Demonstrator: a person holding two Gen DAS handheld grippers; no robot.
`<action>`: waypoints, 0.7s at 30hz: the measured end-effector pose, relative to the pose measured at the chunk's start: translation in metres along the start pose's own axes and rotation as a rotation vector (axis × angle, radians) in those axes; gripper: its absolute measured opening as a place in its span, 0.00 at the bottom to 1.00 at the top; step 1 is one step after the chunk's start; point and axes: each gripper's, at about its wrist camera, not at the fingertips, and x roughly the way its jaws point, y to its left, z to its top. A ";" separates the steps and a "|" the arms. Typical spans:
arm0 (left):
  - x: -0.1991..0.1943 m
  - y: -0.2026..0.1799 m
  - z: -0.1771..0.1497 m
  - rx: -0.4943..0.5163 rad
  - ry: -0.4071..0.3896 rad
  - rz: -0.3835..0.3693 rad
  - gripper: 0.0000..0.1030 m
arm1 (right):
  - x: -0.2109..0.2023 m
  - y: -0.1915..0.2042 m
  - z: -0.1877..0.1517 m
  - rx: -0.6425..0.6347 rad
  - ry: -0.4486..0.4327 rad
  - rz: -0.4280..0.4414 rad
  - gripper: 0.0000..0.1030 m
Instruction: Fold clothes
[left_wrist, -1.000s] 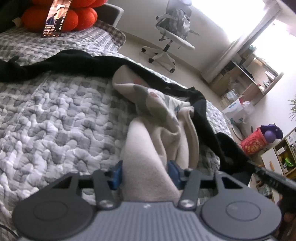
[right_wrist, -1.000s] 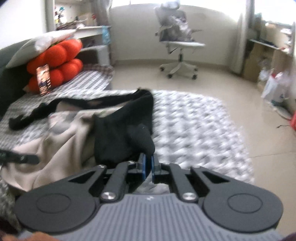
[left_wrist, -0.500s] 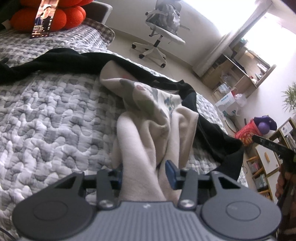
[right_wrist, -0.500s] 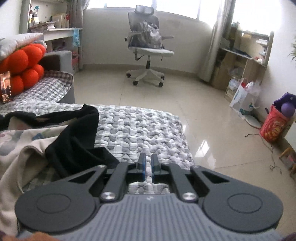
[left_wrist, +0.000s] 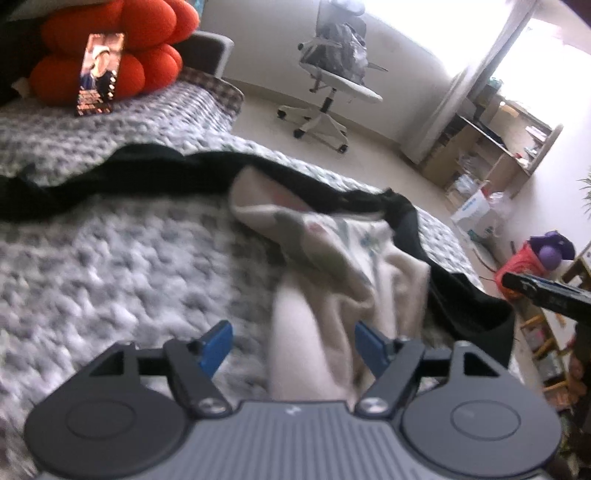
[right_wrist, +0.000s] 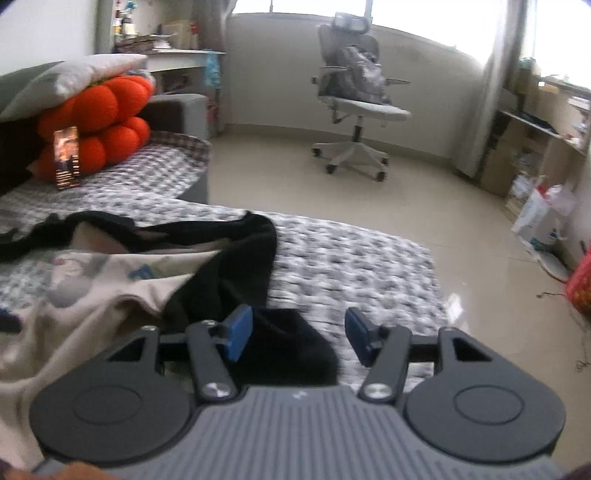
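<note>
A cream printed garment (left_wrist: 332, 266) lies crumpled on the grey quilted bed (left_wrist: 110, 266), with a black garment (left_wrist: 155, 173) stretched behind and around it. My left gripper (left_wrist: 293, 345) is open; a cream fold lies loose between its blue pads. In the right wrist view the cream garment (right_wrist: 92, 291) lies at the left and the black garment (right_wrist: 236, 266) runs down to my right gripper (right_wrist: 297, 338), which is open with a black end lying between its pads.
Orange round cushions (right_wrist: 99, 129) and an upright phone (right_wrist: 66, 157) stand at the bed's head. A white office chair (right_wrist: 354, 110) stands on the tiled floor beyond the bed. Shelves, bags and a red basket (left_wrist: 517, 264) are to the right.
Both grippers have opened. The left let go of the cream fold; the right, shut before, let go of the black garment. The right view swung back left toward the clothes.
</note>
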 end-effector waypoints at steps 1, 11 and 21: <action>0.001 0.003 0.004 0.002 -0.004 0.008 0.72 | 0.001 0.004 0.001 0.000 0.003 0.022 0.58; 0.033 0.043 0.053 -0.082 -0.041 0.092 0.71 | 0.016 0.042 0.014 -0.003 0.018 0.176 0.58; 0.069 0.079 0.075 -0.316 -0.078 0.097 0.58 | 0.021 0.060 0.016 0.048 0.040 0.279 0.58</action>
